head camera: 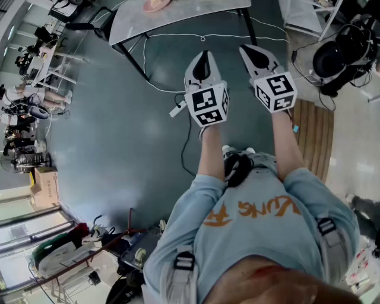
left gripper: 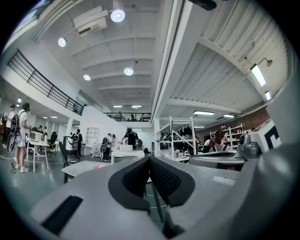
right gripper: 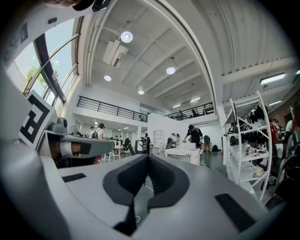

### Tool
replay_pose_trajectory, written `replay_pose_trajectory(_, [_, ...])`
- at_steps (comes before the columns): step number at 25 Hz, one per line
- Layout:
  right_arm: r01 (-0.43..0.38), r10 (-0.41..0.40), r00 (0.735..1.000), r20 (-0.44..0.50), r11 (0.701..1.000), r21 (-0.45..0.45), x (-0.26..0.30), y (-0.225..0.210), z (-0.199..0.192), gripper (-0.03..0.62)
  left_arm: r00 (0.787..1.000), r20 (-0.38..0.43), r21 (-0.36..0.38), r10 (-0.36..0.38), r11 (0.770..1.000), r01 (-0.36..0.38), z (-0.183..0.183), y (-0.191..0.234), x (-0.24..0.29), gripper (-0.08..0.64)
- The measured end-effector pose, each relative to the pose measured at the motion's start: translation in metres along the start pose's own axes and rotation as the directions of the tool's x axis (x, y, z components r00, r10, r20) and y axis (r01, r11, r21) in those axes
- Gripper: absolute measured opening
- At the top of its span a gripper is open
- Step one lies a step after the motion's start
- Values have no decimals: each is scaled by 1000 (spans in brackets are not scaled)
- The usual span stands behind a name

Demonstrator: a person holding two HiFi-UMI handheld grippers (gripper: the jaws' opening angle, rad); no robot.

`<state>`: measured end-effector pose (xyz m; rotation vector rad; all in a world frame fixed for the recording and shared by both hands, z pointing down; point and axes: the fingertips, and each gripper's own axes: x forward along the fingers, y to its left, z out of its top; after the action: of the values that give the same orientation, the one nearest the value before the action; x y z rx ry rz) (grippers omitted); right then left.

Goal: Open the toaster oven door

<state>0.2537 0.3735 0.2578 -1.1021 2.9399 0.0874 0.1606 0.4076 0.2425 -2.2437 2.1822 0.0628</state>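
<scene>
Head view — left gripper (head camera: 205,59), right gripper (head camera: 252,53) — jaws together, empty.

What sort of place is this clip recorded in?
Probably a large open-plan lab or workshop hall: round ceiling lamps hang high overhead, a railed mezzanine runs along the wall, and white shelving racks stand on the floor.

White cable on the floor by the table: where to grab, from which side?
Grip the white cable on its straight run beside the table, from straight above with jaws across it: it lies flat on the floor, so likely only a top pinch works.
</scene>
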Motion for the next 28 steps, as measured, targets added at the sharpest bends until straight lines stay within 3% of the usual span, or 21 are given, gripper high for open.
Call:
replay_pose_trajectory(5, [-20,20,1000,-5,1000,-11,-1,-19,-3,-3,1000,-1,4,4,1000,-4,-4,-14,16,3])
replay_pose_trajectory(9, [31,-31,1000,3,999,13,4,-42,-3,-2,1000,-1,-9,4,1000,-4,-5,-18,29,3])
replay_pose_trajectory(17, [54,-56,998,32,996,69,7,-80,0,-2,1000,-5,-16,10,1000,-10,-6,-19,49,3])
replay_pose_trajectory(24, [8,-12,999,51,997,80,30,-85,-3,-2,999,19,-27,40,999,-40,2,-2,65,3])
replay_pose_trajectory(28, [-18,16,998,67,999,40,47,-85,6,-2,997,62,-33,40,999,-38,16,12,76,3])
